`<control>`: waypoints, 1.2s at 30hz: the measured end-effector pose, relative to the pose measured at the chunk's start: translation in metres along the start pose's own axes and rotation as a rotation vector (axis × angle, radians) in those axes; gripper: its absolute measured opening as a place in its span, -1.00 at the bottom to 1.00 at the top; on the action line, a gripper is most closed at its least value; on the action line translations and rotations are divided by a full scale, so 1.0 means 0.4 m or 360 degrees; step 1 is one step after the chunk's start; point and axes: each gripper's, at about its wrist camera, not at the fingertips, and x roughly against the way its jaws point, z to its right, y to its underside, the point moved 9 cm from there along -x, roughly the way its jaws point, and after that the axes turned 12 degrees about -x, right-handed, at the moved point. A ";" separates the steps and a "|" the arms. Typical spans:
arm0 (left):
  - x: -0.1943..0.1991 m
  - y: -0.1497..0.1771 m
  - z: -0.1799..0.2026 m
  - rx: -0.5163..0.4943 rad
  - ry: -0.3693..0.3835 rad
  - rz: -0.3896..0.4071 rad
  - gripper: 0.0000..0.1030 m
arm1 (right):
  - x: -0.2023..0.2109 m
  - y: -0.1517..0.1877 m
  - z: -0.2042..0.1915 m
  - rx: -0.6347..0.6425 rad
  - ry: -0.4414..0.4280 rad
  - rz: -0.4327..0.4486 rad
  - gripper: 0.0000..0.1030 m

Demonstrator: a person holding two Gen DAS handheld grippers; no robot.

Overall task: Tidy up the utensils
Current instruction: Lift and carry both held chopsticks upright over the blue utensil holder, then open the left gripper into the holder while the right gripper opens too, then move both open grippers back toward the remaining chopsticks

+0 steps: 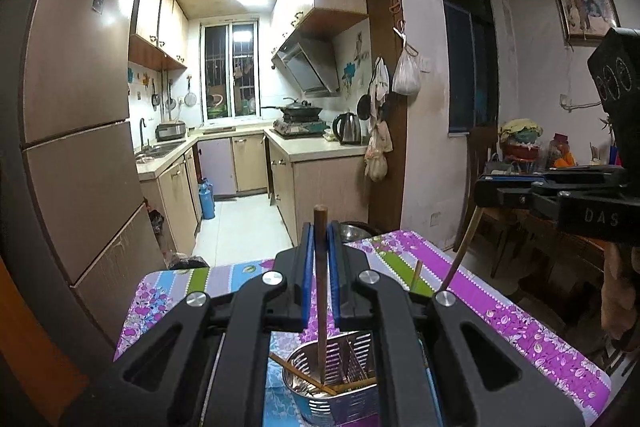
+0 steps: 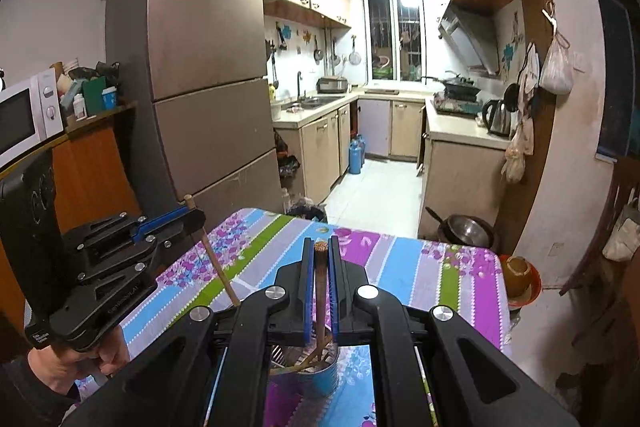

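Gripping 2 brown chopsticks [image 1: 321, 267] above a perforated steel holder [image 1: 340, 383].

The left tool [image 1: 320, 239] clamps a brown chopstick [image 1: 320, 291] standing in the metal holder [image 1: 340, 387].

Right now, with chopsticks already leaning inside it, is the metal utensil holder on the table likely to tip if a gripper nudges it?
Possibly. The utensil holder looks like thin slotted metal, so probably light. Chopsticks lean against its rim, which may pull it sideways. The glossy tablecloth suggests it might slide before tipping.
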 end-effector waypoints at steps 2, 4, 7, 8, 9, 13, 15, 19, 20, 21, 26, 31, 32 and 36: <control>-0.004 0.001 0.001 -0.0005 -0.0012 -0.0006 -0.53 | -0.004 0.004 0.000 -0.0007 0.0004 -0.0003 -0.85; 0.003 0.000 -0.004 -0.0009 -0.0039 0.0007 -0.12 | -0.001 0.002 0.002 -0.0019 0.0007 0.0007 -0.85; 0.018 -0.005 -0.007 -0.0001 -0.0055 0.0023 -0.07 | 0.018 -0.009 0.006 -0.0035 0.0005 0.0043 -0.85; 0.024 -0.009 -0.007 0.0000 -0.0060 0.0029 -0.07 | 0.027 -0.012 0.009 -0.0038 0.0004 0.0055 -0.85; 0.035 -0.010 -0.008 0.0003 -0.0064 0.0037 -0.07 | 0.039 -0.015 0.012 -0.0046 0.0003 0.0071 -0.85; 0.119 -0.007 0.008 -0.0001 -0.0058 0.0098 -0.04 | 0.104 -0.021 0.028 -0.0069 -0.0010 0.0143 -0.84; 0.196 0.019 0.033 -0.0028 -0.0056 0.0142 0.03 | 0.170 -0.010 0.032 -0.0063 -0.0028 0.0206 -0.84; 0.361 0.143 0.108 -0.0083 -0.0009 0.0204 0.12 | 0.332 0.074 0.039 -0.0008 -0.0040 0.0360 -0.76; 0.395 0.188 0.131 -0.0088 0.0014 0.0196 0.13 | 0.365 0.108 0.045 0.0003 -0.0035 0.0389 -0.63; 0.432 0.258 0.165 -0.0100 0.0034 0.0162 0.14 | 0.395 0.145 0.049 0.0012 -0.0030 0.0412 -0.59; 0.488 0.536 0.278 -0.0079 0.0138 -0.0080 0.14 | 0.501 0.440 0.077 0.0013 0.0029 0.0439 -0.57; 0.520 0.696 0.349 -0.0048 0.0153 -0.0183 0.14 | 0.505 0.732 0.104 -0.0122 0.0081 0.0279 -0.57; 0.527 0.709 0.362 -0.0034 0.0174 -0.0187 0.14 | 0.508 0.769 0.104 -0.0130 0.0094 0.0258 -0.57; 0.530 0.723 0.424 -0.0117 0.0188 -0.0176 -0.07 | 0.513 0.877 0.108 -0.0152 0.0153 0.0195 -0.57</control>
